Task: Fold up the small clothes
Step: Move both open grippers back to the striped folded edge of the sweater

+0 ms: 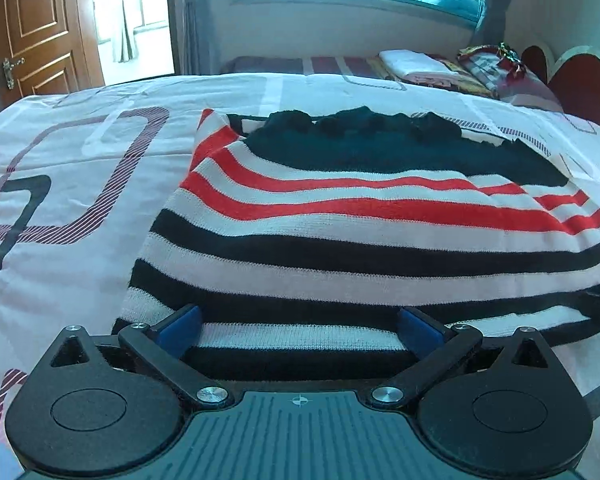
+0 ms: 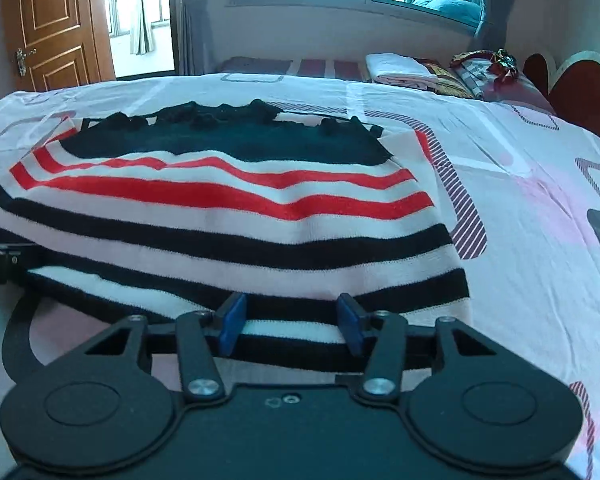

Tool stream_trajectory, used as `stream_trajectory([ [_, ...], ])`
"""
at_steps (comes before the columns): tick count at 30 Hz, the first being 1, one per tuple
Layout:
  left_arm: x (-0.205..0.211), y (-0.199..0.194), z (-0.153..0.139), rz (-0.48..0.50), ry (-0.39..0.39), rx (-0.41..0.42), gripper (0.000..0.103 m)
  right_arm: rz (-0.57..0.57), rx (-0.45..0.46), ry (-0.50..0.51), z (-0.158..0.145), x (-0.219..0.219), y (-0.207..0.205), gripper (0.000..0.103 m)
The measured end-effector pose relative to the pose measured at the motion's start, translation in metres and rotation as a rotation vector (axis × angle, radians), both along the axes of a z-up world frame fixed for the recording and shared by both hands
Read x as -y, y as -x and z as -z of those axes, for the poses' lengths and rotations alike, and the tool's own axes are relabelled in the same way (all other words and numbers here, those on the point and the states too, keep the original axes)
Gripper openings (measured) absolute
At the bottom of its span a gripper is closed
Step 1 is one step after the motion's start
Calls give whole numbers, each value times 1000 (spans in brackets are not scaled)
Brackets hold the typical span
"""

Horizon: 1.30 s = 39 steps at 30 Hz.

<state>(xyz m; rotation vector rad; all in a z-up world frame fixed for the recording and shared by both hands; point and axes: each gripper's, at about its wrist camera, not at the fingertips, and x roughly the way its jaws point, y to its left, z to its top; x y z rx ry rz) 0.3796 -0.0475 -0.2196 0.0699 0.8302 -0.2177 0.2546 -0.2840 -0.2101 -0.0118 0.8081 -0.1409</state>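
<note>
A striped sweater (image 1: 340, 216) lies flat on the bed (image 1: 80, 184); beyond it sit folded clothes (image 1: 416, 65) near the headboard (image 1: 580, 80). The left gripper (image 1: 300, 330) and right gripper (image 2: 292, 320) are both spread at its near hem. Only the right view shows the sweater's right edge.

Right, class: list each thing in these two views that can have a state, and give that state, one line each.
Striped sweater: lying spread on the bed, near hem between both claws' fingers.
Left claw: open, fingers either side of the hem.
Right claw: open, fingers either side of the hem.
Bedsheet: spread out, lightly wrinkled.
Door: open.
Folded white cloth: folded, at the far side of the bed.
</note>
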Motion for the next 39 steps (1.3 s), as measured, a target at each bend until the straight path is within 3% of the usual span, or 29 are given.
stream_trajectory([
  [8, -3, 8, -25, -5, 41, 46, 103, 24, 39, -80, -15, -3, 11, 56],
  [16, 2, -15, -39, 2, 45, 84, 103, -41, 85, -49, -37, -25, -5, 56],
  [24, 0, -53, -35, -36, 38, 73, 103, -64, 137, 15, -67, -15, -51, 56],
  [32, 0, -76, -4, -61, 28, 17, 103, -91, 94, -15, -38, -31, -85, 55],
  [39, 2, -81, 0, -63, 28, 21, 103, -106, 25, -18, -3, -42, -100, 56],
])
